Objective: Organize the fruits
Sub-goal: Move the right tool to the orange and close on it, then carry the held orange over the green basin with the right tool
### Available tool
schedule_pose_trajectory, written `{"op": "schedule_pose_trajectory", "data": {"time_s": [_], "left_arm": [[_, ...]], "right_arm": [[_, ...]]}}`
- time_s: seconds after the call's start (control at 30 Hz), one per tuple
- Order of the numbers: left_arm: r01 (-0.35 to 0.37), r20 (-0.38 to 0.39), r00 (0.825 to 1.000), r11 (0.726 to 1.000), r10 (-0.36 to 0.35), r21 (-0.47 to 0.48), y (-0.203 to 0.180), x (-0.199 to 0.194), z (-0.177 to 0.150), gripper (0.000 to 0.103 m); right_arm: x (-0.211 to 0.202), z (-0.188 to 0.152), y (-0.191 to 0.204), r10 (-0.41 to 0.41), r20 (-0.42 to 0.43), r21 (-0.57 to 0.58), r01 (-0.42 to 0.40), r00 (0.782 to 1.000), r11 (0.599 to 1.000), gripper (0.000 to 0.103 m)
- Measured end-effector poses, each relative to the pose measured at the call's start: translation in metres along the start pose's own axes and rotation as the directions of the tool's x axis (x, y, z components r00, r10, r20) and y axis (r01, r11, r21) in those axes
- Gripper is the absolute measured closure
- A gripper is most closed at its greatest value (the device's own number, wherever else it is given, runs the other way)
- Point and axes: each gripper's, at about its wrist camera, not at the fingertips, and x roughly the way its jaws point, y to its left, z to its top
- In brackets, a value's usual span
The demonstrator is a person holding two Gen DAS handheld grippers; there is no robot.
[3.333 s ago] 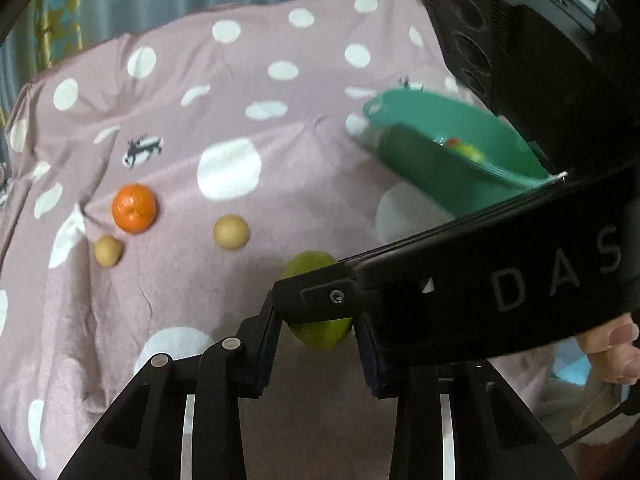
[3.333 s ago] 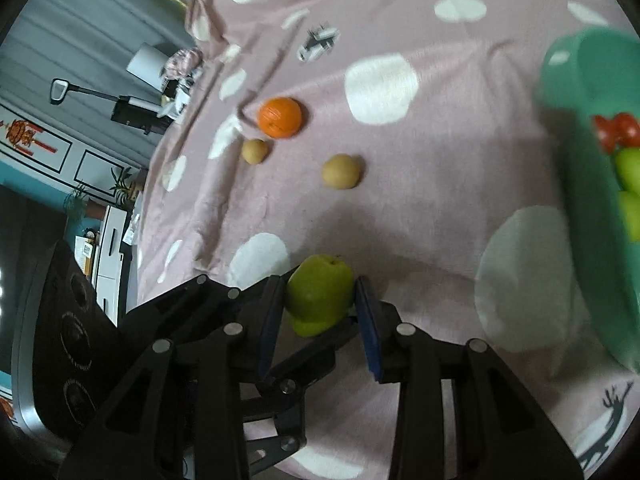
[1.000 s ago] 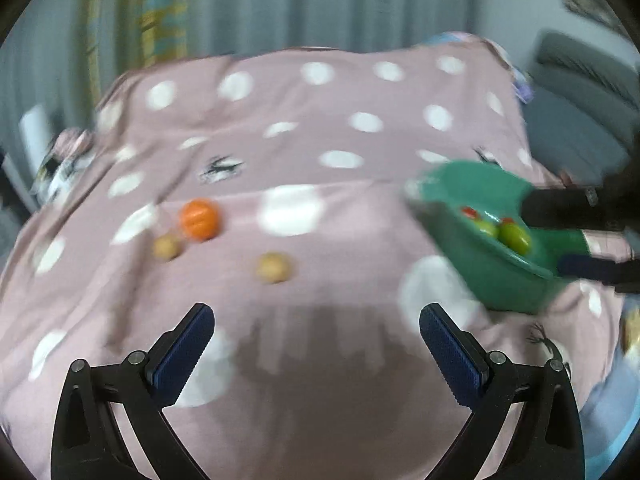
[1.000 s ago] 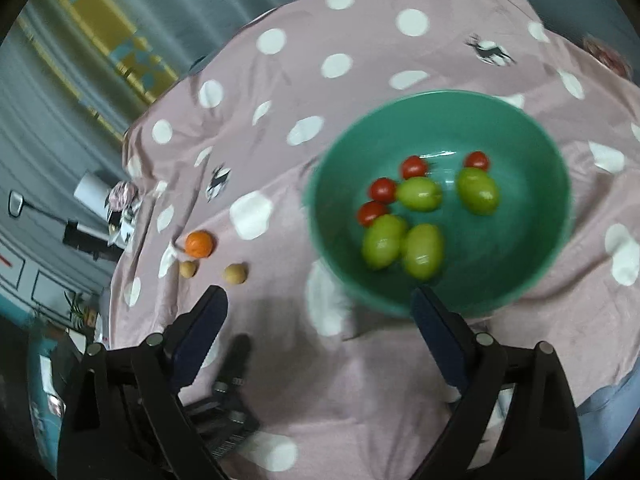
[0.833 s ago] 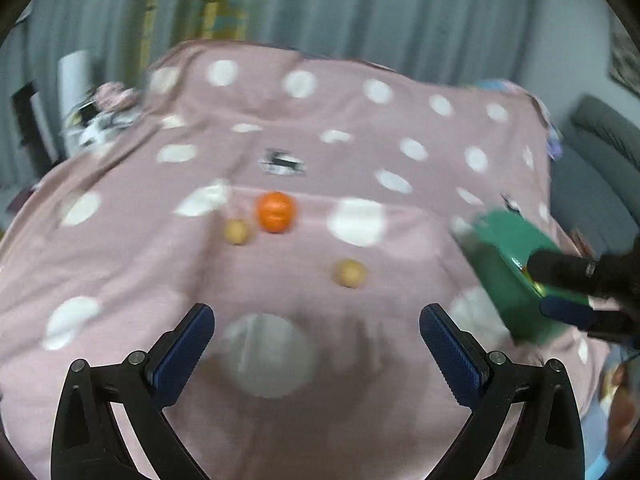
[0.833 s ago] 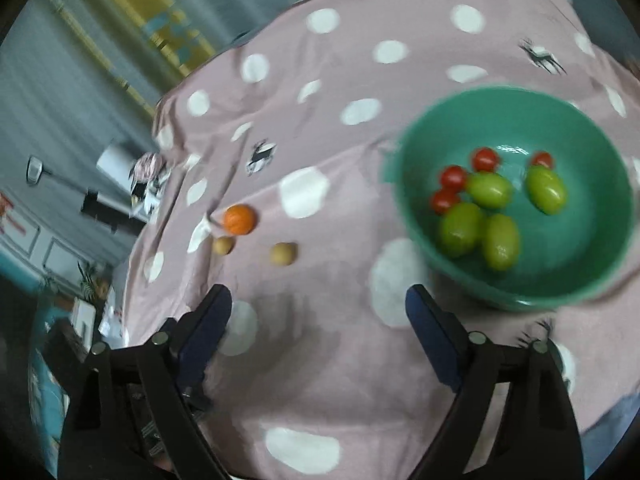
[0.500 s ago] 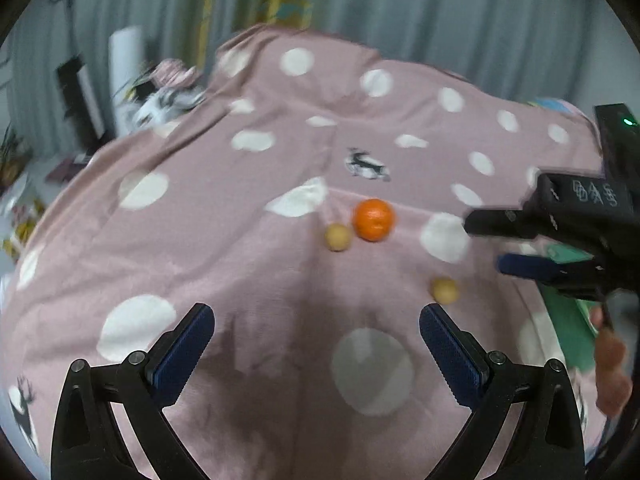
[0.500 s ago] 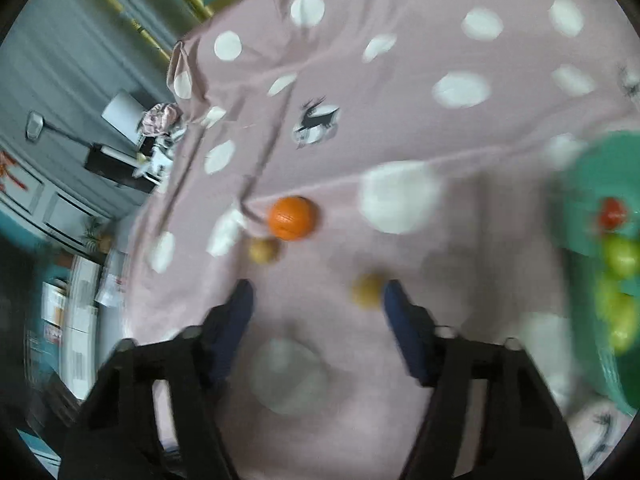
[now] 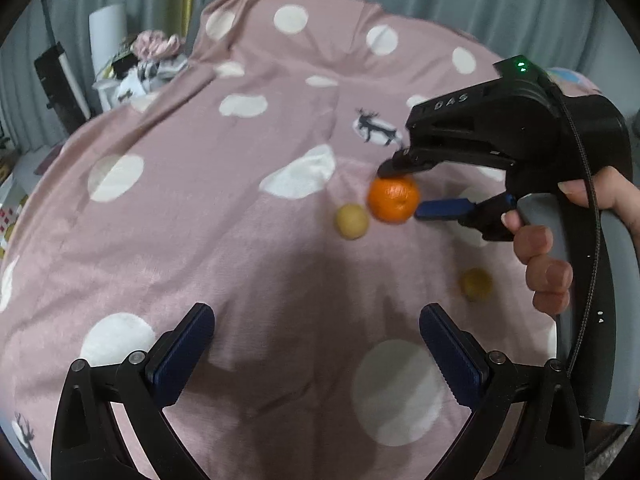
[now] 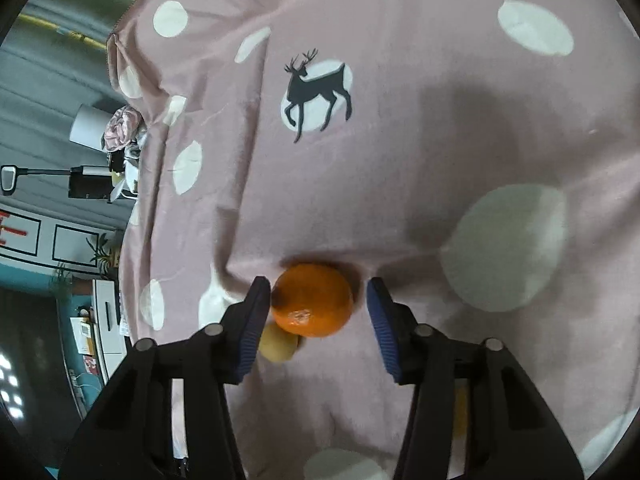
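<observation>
- My right gripper (image 10: 316, 306) sat low over the pink spotted blanket (image 10: 440, 140) with its jaws spread around the orange (image 10: 313, 300); the left pad looked to be touching the peel, the right pad stood just clear of it, so nothing was clamped.
- From my left wrist camera the right gripper (image 9: 404, 190) showed one finger above the orange (image 9: 393, 199) and the blue pad just beside it; the picture was smeared there, so contact was hard to judge.
- A small yellow-brown fruit (image 10: 279, 345) lay just beside the orange, half hidden behind my right gripper's left finger; in the left view it (image 9: 351, 221) showed whole.
- A second yellowish fruit (image 9: 476, 284) lay well apart from the orange, blurred, near my right hand (image 9: 548, 256); in the right view only a sliver showed behind the right finger.
- My left gripper (image 9: 316, 344) hung wide open above the blanket (image 9: 200, 220), holding nothing.
- The room edges were cut off by the lens rim; the clutter (image 9: 148, 56) past the blanket was too blurred to name.
</observation>
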Motion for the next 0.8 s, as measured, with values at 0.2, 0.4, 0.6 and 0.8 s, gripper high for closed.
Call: {"op": "schedule_pose_trajectory", "data": {"time_s": [0.2, 0.4, 0.6, 0.8], "left_arm": [[0.055, 0.036, 0.998, 0.998, -0.055, -0.012, 0.012, -0.014, -0.002, 0.001], [0.138, -0.002, 0.99, 0.958, -0.142, 0.253, -0.029, -0.02, -0.024, 0.001], [0.261, -0.055, 0.965, 0.913, -0.257, 0.314, -0.065, -0.018, -0.039, 0.001], [0.301, -0.152, 0.952, 0.896, -0.264, 0.328, -0.092, 0.0, -0.051, 0.048]], "right_arm": [[-0.01, -0.016, 0.004, -0.02, 0.017, -0.032, 0.021, 1.0, 0.999, 0.06], [-0.038, -0.056, -0.022, 0.016, 0.003, -0.076, -0.016, 1.0, 0.997, 0.06], [-0.061, -0.106, -0.048, 0.014, -0.051, -0.125, -0.02, 0.999, 0.992, 0.06], [-0.075, -0.121, -0.067, 0.077, -0.06, -0.108, -0.084, 0.995, 0.991, 0.061]]}}
